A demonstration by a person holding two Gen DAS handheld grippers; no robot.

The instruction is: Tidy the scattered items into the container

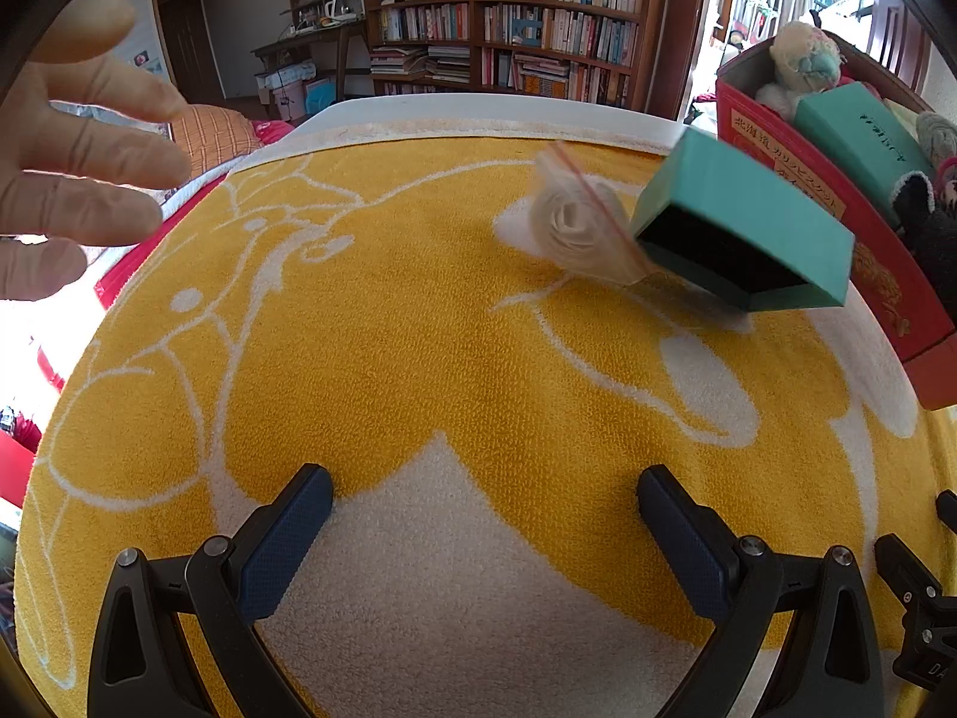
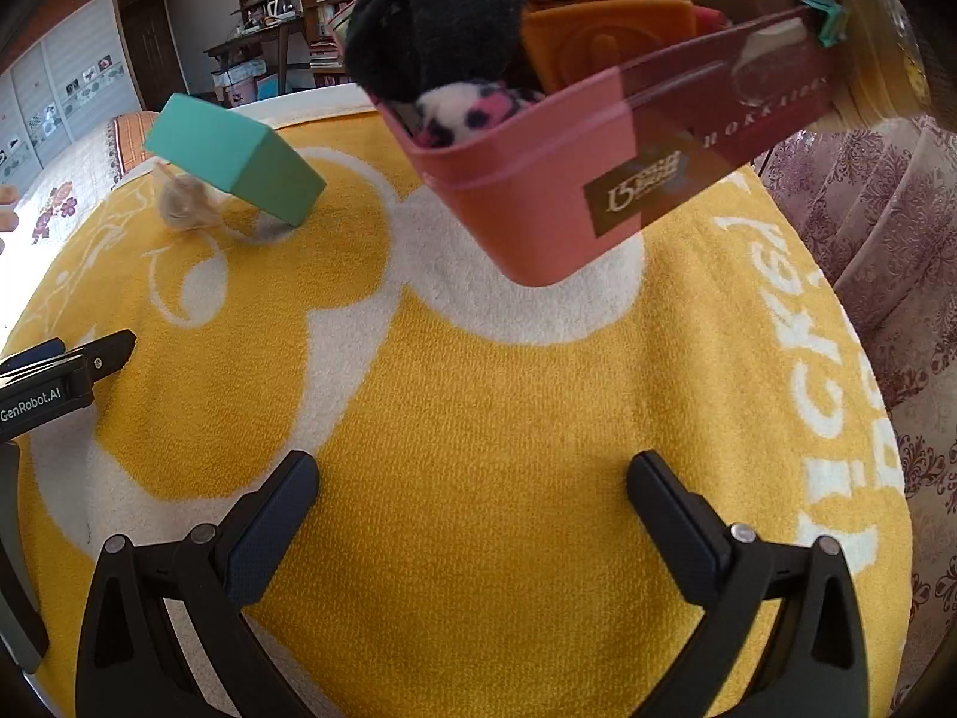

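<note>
- Nearest the cameras, we see our left gripper (image 1: 484, 532) and right gripper (image 2: 472, 514) both spread wide and grasping nothing, each hovering over the yellow towel (image 1: 418, 329) that covers the bench.
- Farther out on the towel, we see a teal box (image 1: 747, 239) tilted up on one edge, its dark open side facing the left wrist camera.
- Just beside it, touching or nearly so, lies a small clear bag (image 1: 574, 221) with a pale rolled thing inside; it is blurred.
- Beyond these, at the towel's right edge, stands the red container (image 1: 837, 227), already packed with another teal box, plush toys and dark fabric.
- At the left of the left wrist view, a bare hand (image 1: 78, 167) is raised with fingers spread.
- Farthest back stands a bookshelf (image 1: 514, 24).
</note>
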